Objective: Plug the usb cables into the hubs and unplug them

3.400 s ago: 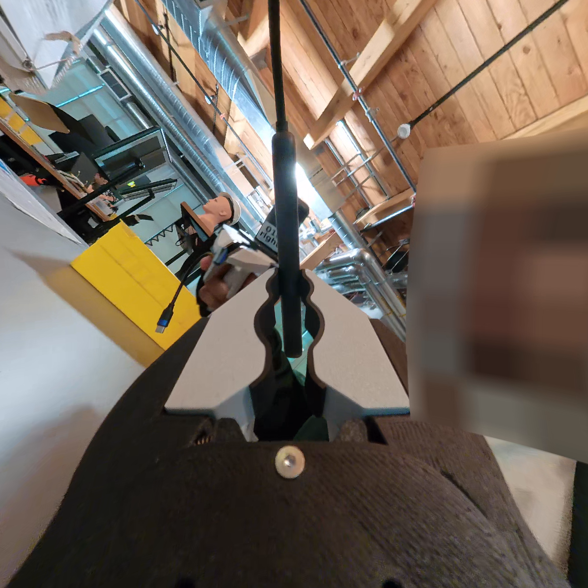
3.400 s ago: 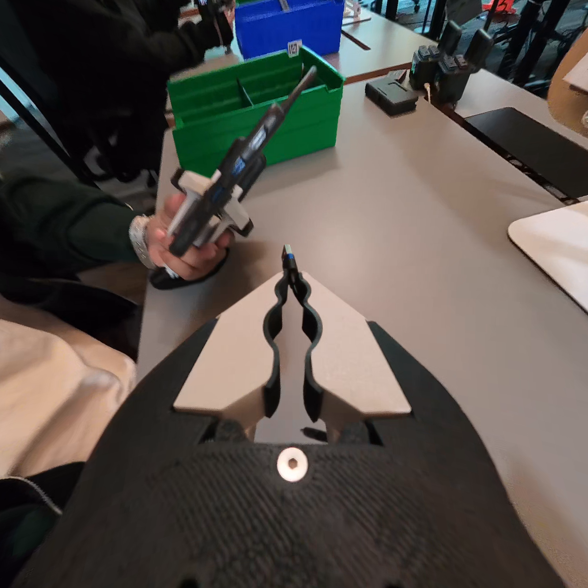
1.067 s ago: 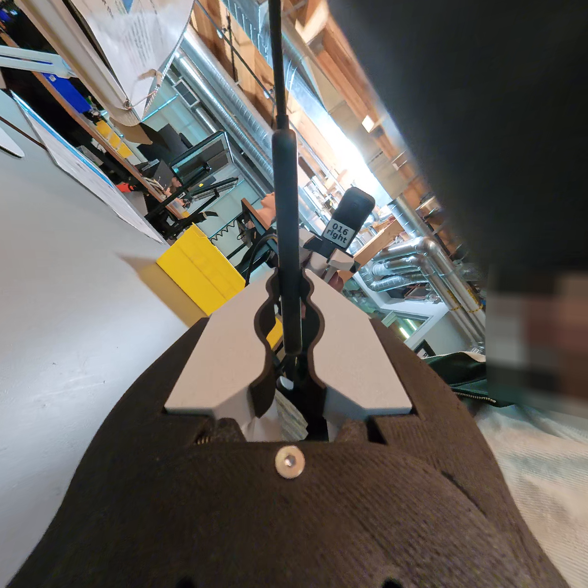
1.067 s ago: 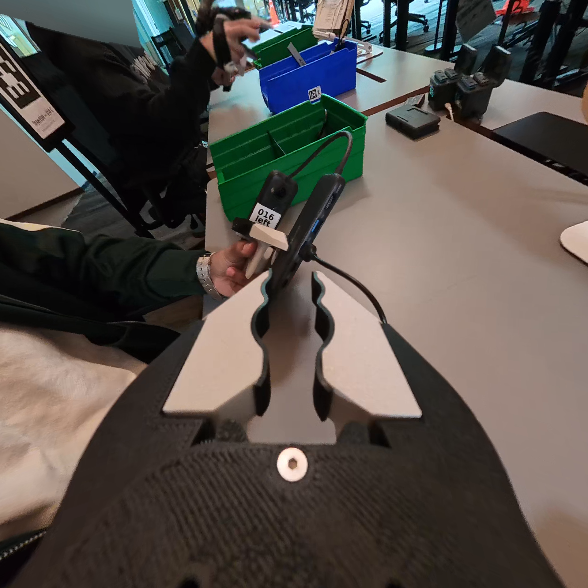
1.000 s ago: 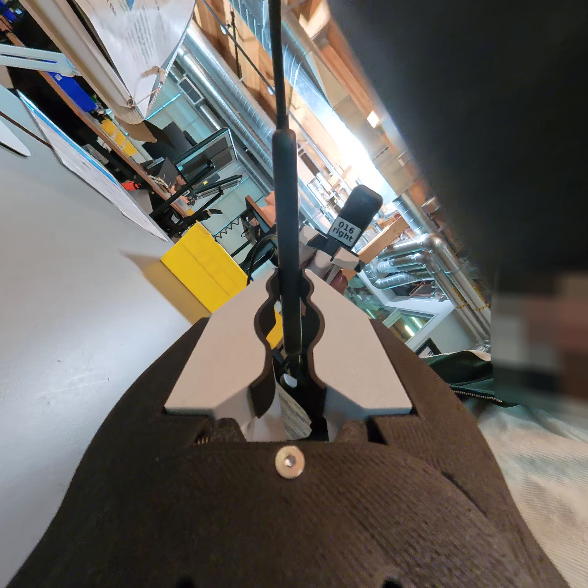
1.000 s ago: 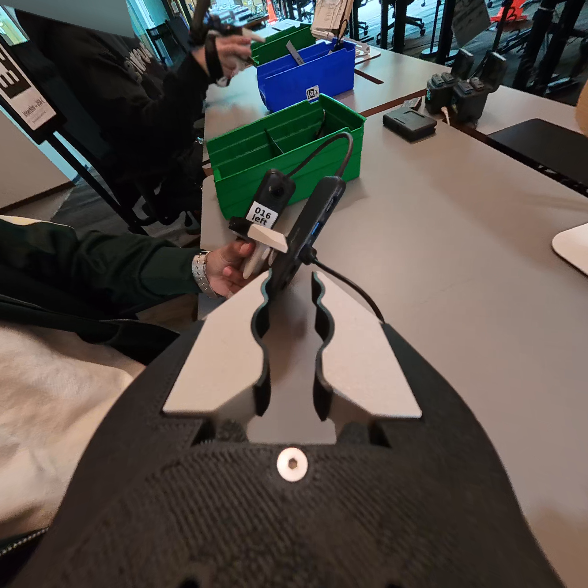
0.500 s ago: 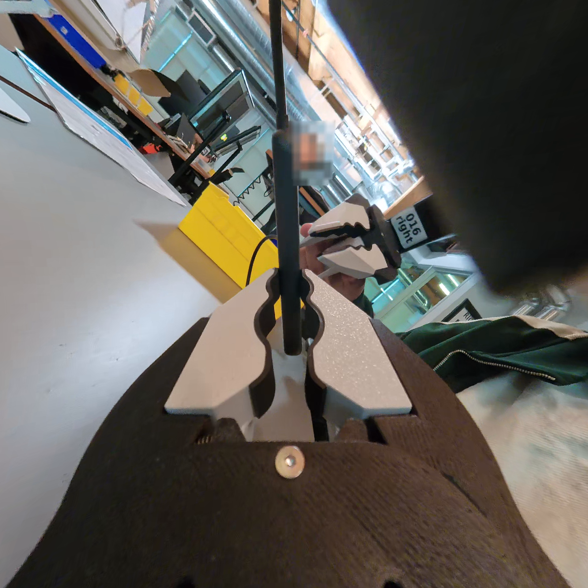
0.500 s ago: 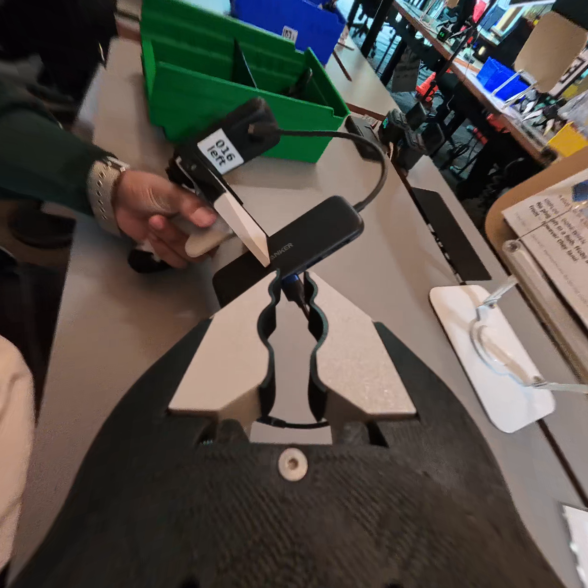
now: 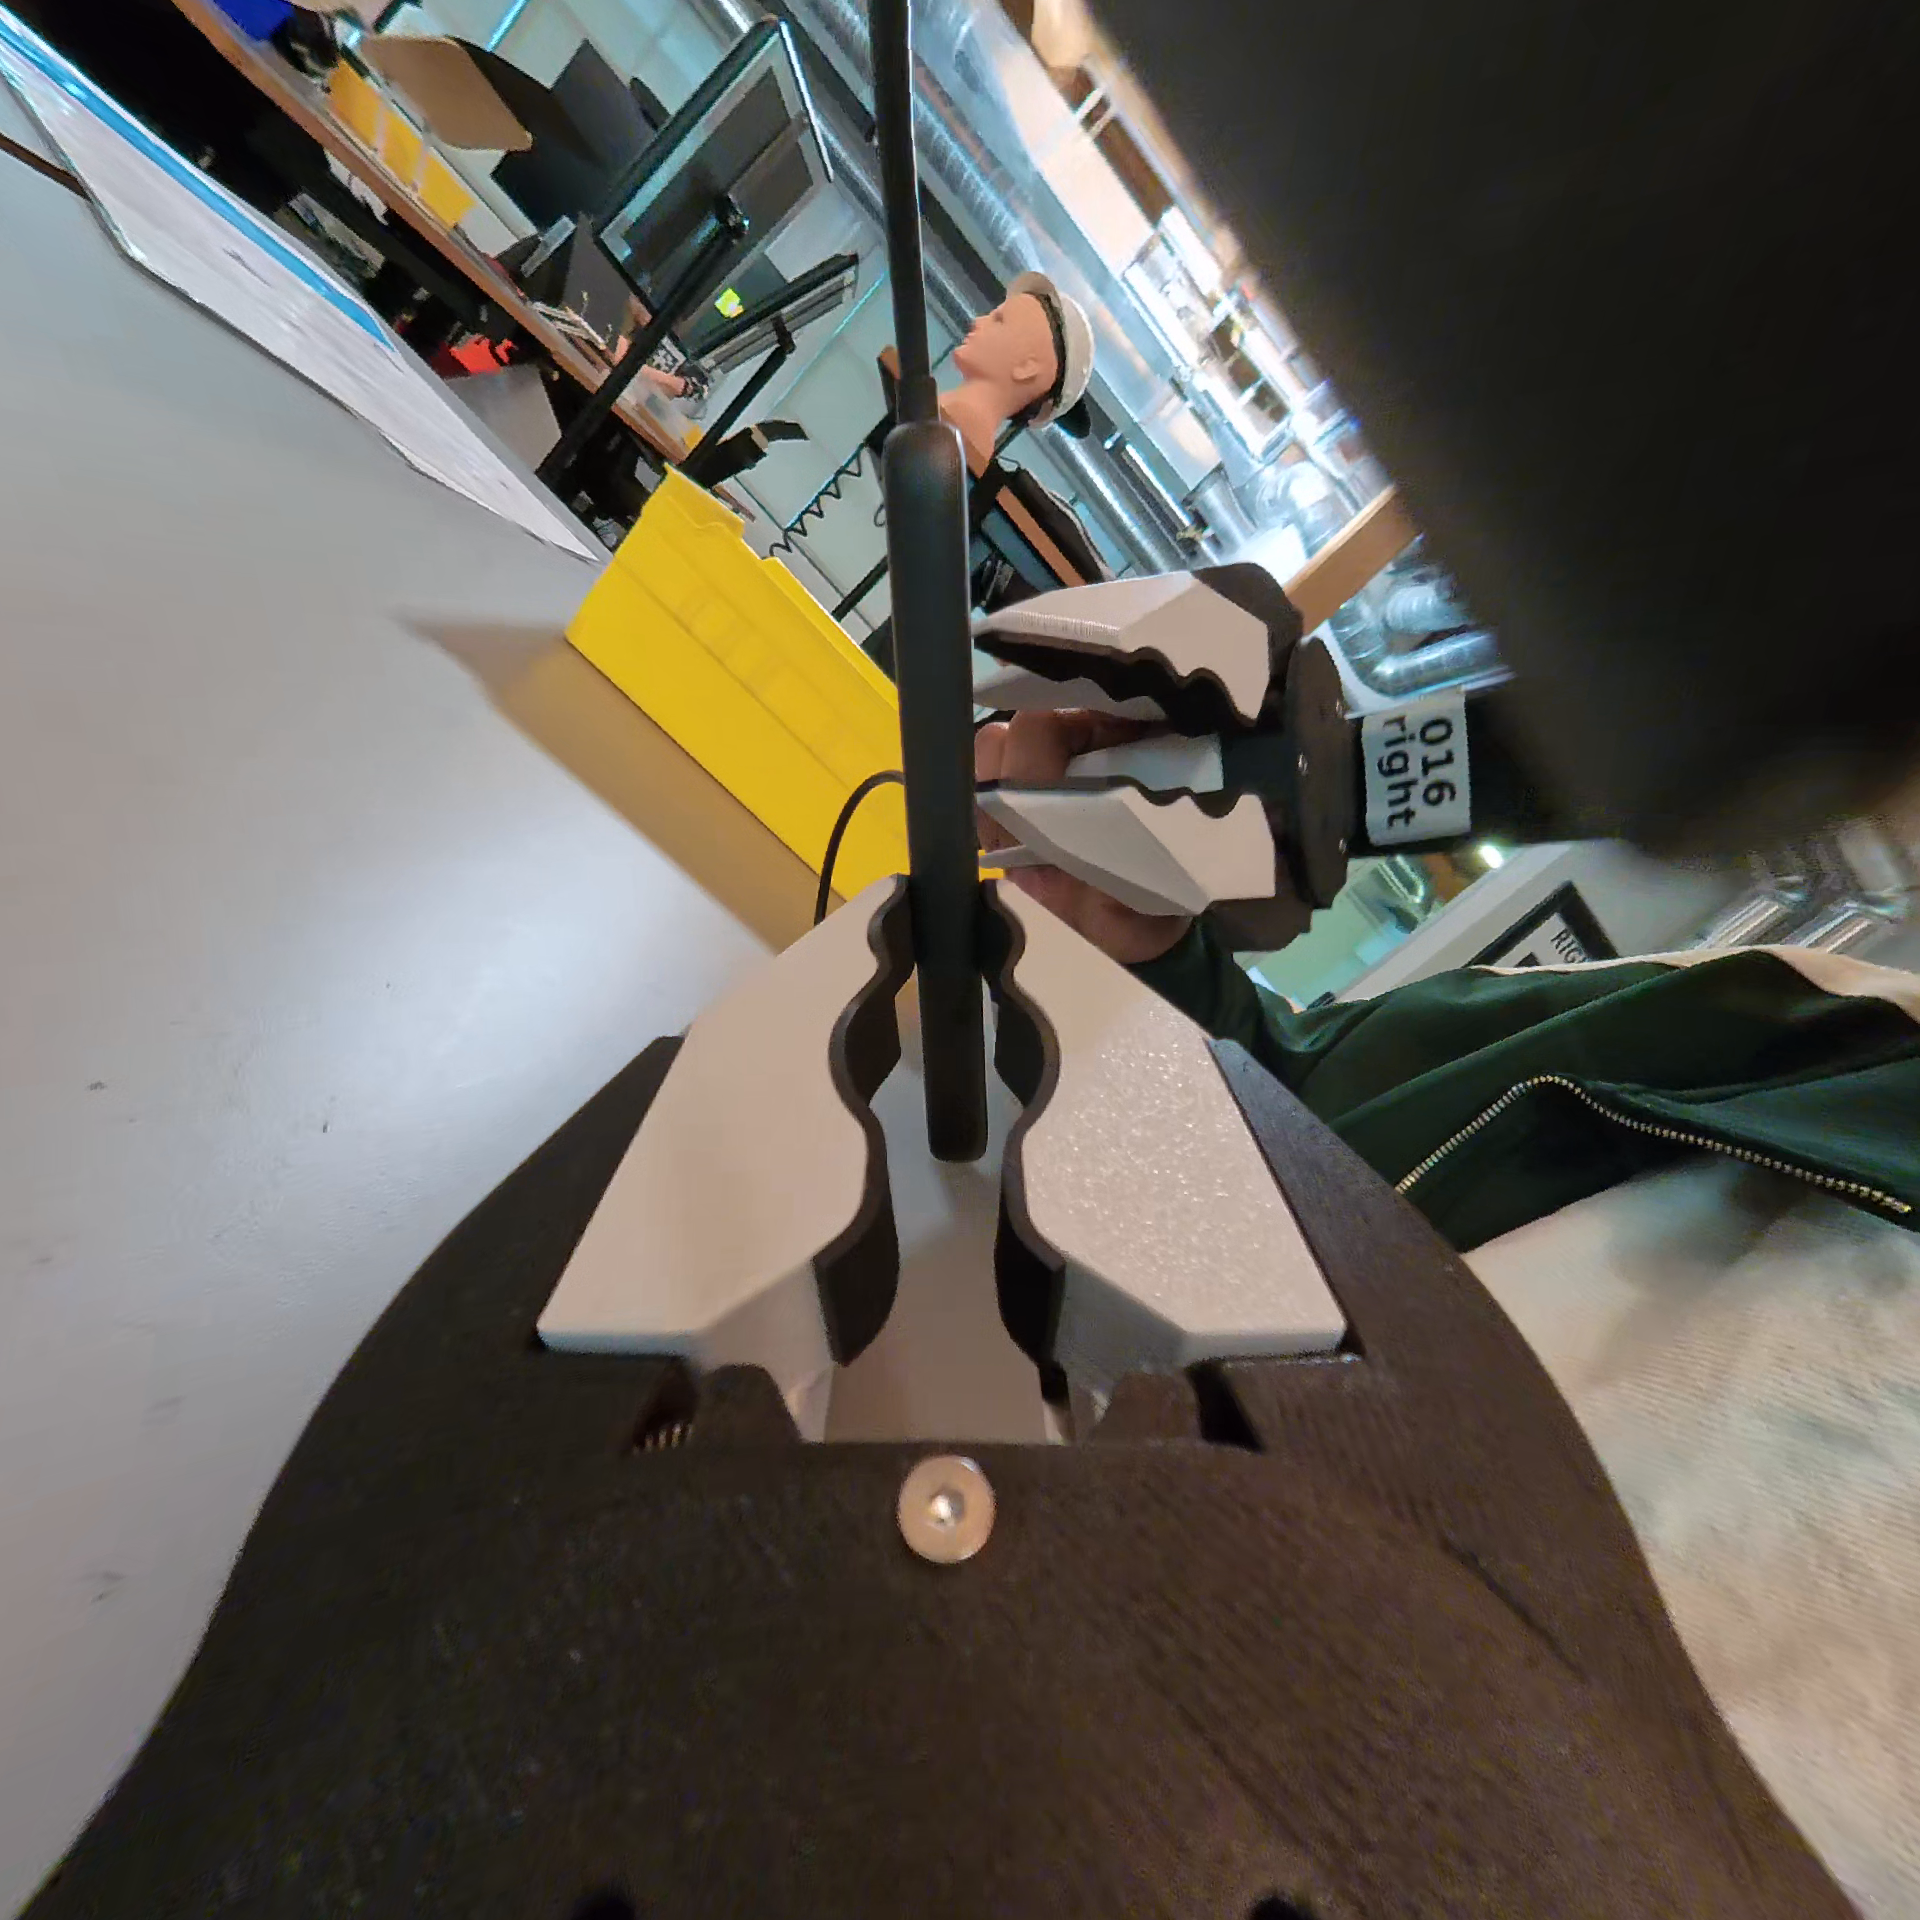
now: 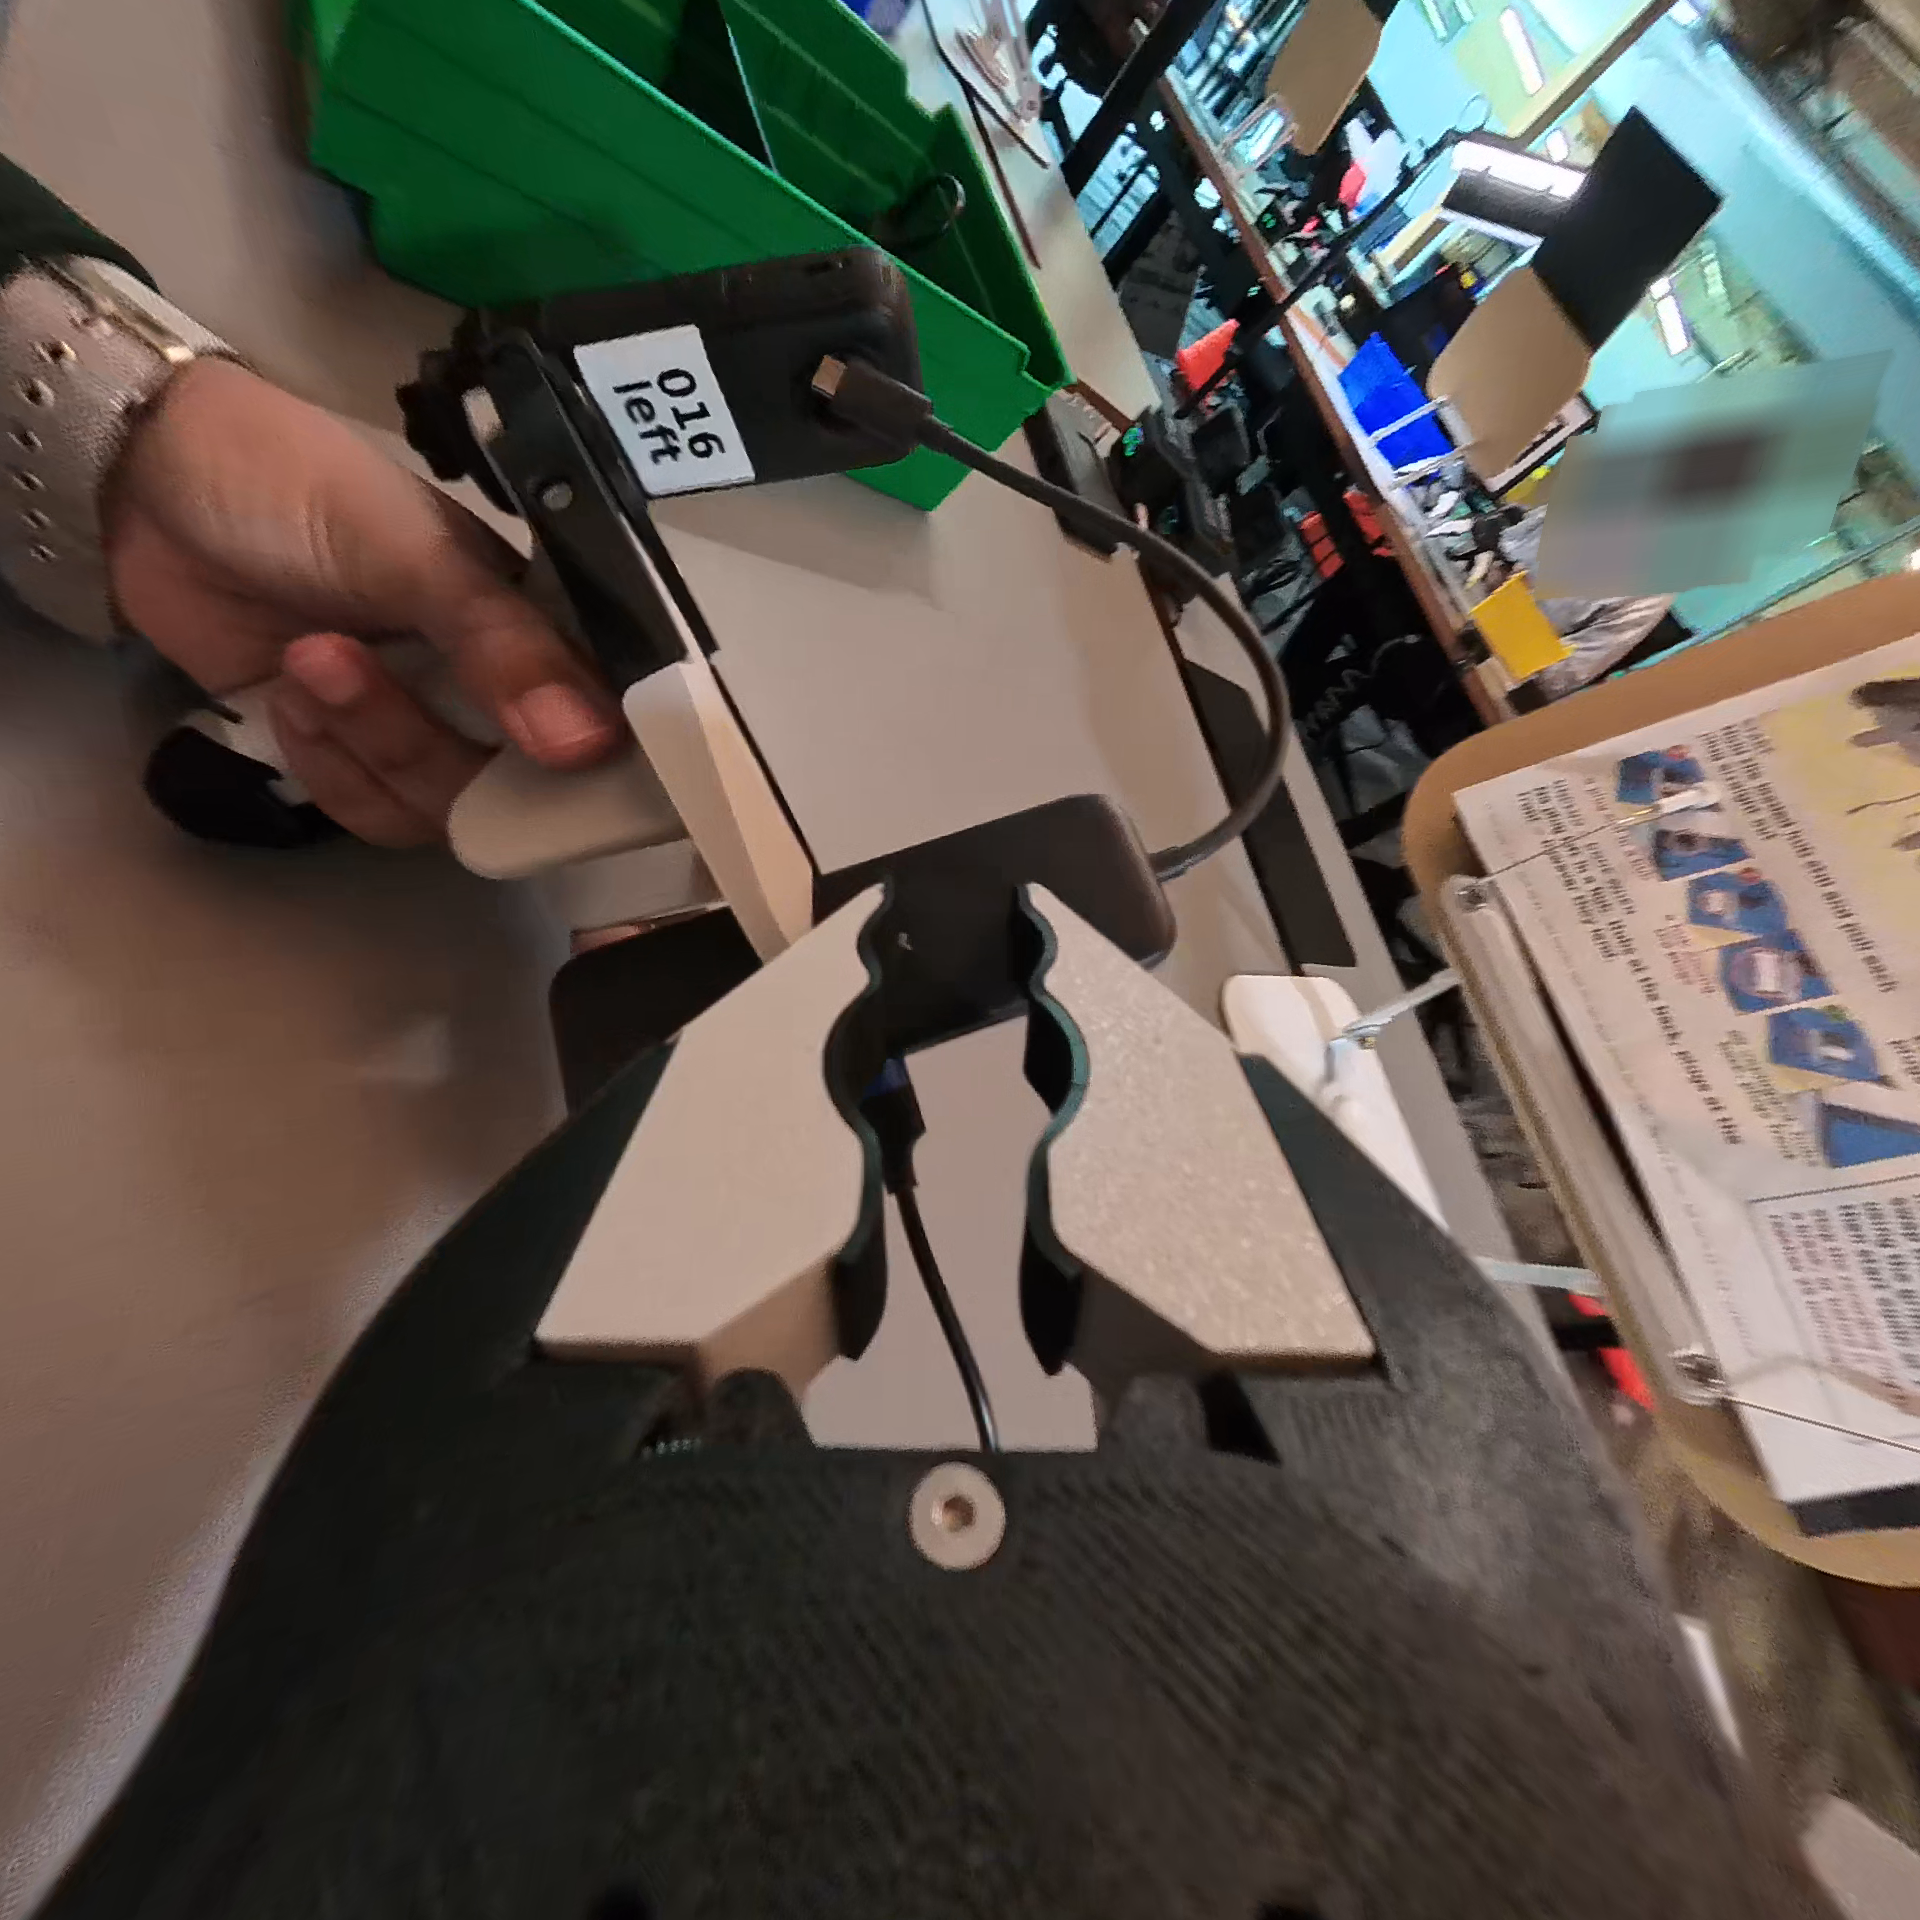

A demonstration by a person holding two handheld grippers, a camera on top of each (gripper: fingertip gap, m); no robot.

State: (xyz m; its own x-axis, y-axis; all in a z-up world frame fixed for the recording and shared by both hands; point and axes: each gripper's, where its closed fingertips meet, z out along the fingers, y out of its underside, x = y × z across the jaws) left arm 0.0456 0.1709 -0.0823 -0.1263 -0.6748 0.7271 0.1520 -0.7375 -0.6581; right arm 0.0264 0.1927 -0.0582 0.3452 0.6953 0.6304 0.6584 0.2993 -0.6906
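My left gripper (image 9: 940,909) is shut on the end of a black USB hub (image 9: 928,665), which stands edge-on and points away from me. In the right wrist view the hub (image 10: 951,966) lies crosswise just past my right gripper (image 10: 951,920), which is open. A black USB cable plug (image 10: 896,1107) with a blue collar sits at the hub's near edge, beside my left finger; its cable (image 10: 951,1340) runs back between the jaws. The right gripper also shows in the left wrist view (image 9: 1049,743), fingers apart beside the hub. The left gripper's white fingers (image 10: 727,821) clamp the hub.
A green bin (image 10: 623,177) stands behind the left gripper, a yellow bin (image 9: 727,665) on the grey table (image 9: 260,831) past the hub. The hub's own short cable (image 10: 1262,717) loops to the right. An instruction sheet in a stand (image 10: 1714,987) is close on the right.
Half a second ago my right gripper was shut on the plug at the hub; now its jaws are apart and the plug stays at the hub. The right gripper has moved closer to the hub.
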